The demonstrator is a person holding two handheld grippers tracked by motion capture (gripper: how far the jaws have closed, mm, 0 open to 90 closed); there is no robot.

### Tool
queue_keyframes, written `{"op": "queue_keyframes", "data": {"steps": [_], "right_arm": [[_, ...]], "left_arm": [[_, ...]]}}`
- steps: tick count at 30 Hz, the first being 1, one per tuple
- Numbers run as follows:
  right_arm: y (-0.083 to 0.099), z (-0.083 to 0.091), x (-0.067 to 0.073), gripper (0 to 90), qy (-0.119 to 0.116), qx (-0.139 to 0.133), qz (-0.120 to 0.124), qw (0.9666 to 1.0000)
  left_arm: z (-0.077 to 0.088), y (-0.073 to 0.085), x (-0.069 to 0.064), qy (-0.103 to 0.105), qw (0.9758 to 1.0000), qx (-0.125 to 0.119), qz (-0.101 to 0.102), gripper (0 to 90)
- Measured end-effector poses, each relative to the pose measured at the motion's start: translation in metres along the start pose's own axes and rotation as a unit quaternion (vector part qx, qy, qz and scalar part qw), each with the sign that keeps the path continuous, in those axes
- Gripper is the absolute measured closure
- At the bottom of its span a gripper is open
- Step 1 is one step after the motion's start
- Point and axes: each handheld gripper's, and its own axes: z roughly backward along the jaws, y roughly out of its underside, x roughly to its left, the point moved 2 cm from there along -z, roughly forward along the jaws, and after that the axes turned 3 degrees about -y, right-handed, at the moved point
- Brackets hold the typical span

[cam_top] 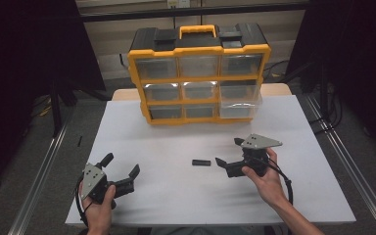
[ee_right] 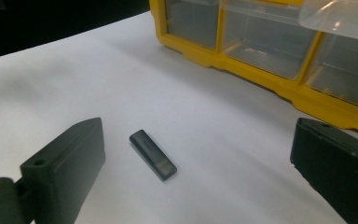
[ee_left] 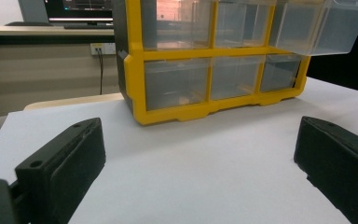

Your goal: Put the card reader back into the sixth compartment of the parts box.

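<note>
A small flat black stick lies mid-desk; right hand-held gripper gapes beside it, left hand-held gripper gapes too, yellow plastic drawer box behind

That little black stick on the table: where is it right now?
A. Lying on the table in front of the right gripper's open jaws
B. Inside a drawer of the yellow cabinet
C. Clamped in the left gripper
A: the black stick lies flat on the white table, untouched, just ahead of the open right gripper.

Yellow-framed organizer with clear drawers; small black bar on white table.
</note>
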Motion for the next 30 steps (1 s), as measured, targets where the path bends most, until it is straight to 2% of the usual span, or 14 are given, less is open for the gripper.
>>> {"op": "queue_keyframes", "data": {"steps": [4, 7, 8, 10, 16, 18, 20, 22, 23, 25, 26, 27, 29, 30], "right_arm": [[-0.003, -0.005, 0.001, 3.3, -0.016, 0.015, -0.004, 0.9998], [-0.005, -0.01, 0.002, 3.9, -0.027, 0.052, 0.001, 0.9983], [-0.005, -0.01, 0.002, 3.9, -0.027, 0.052, 0.001, 0.9983], [-0.007, -0.018, 0.003, 4.3, -0.051, 0.077, 0.004, 0.9957], [-0.011, -0.034, 0.003, 4.5, -0.072, 0.116, 0.009, 0.9906], [-0.015, -0.04, 0.001, 5.6, -0.075, 0.153, 0.014, 0.9852], [-0.019, -0.047, -0.001, 5.2, -0.081, 0.174, 0.025, 0.9811], [-0.021, -0.051, -0.003, 5.4, -0.088, 0.186, 0.031, 0.978], [-0.021, -0.051, -0.003, 5.4, -0.088, 0.186, 0.031, 0.978], [-0.021, -0.056, -0.003, 5.3, -0.1, 0.205, 0.041, 0.9727], [-0.022, -0.062, -0.001, 5.5, -0.114, 0.221, 0.052, 0.9672], [-0.022, -0.062, -0.001, 5.5, -0.114, 0.221, 0.052, 0.9672], [-0.022, -0.066, 0.0, 5.9, -0.116, 0.231, 0.059, 0.9641], [-0.023, -0.073, 0.0, 5.2, -0.123, 0.246, 0.073, 0.9585]], "left_arm": [[0.0, 0.0, 0.0, 0.002, 1.0, -0.001, 0.0, 2.1], [-0.001, 0.0, -0.001, 0.003, 1.0, 0.0, 0.0, 2.1], [-0.001, 0.0, -0.001, 0.003, 1.0, 0.0, 0.0, 2.1], [-0.001, 0.0, 0.0, 0.004, 1.0, 0.002, -0.003, 2.1], [-0.001, 0.0, 0.0, 0.005, 1.0, 0.001, -0.001, 2.1], [-0.001, 0.0, 0.0, 0.005, 1.0, 0.001, -0.001, 2.1], [-0.001, 0.0, 0.001, 0.005, 1.0, 0.003, -0.002, 2.1], [-0.001, 0.0, 0.001, 0.005, 1.0, 0.003, -0.001, 2.1], [-0.001, 0.0, 0.0, 0.007, 1.0, 0.005, 0.0, 2.1], [-0.001, 0.0, 0.0, 0.006, 1.0, 0.004, -0.002, 2.1], [-0.001, 0.0, 0.0, 0.008, 1.0, 0.004, 0.0, 2.1], [-0.001, 0.0, 0.0, 0.008, 1.0, 0.004, 0.0, 2.1], [-0.001, 0.0, 0.0, 0.009, 0.9999, 0.004, -0.002, 2.1], [-0.001, 0.0, 0.0, 0.012, 0.9999, 0.008, -0.004, 2.1]]}}
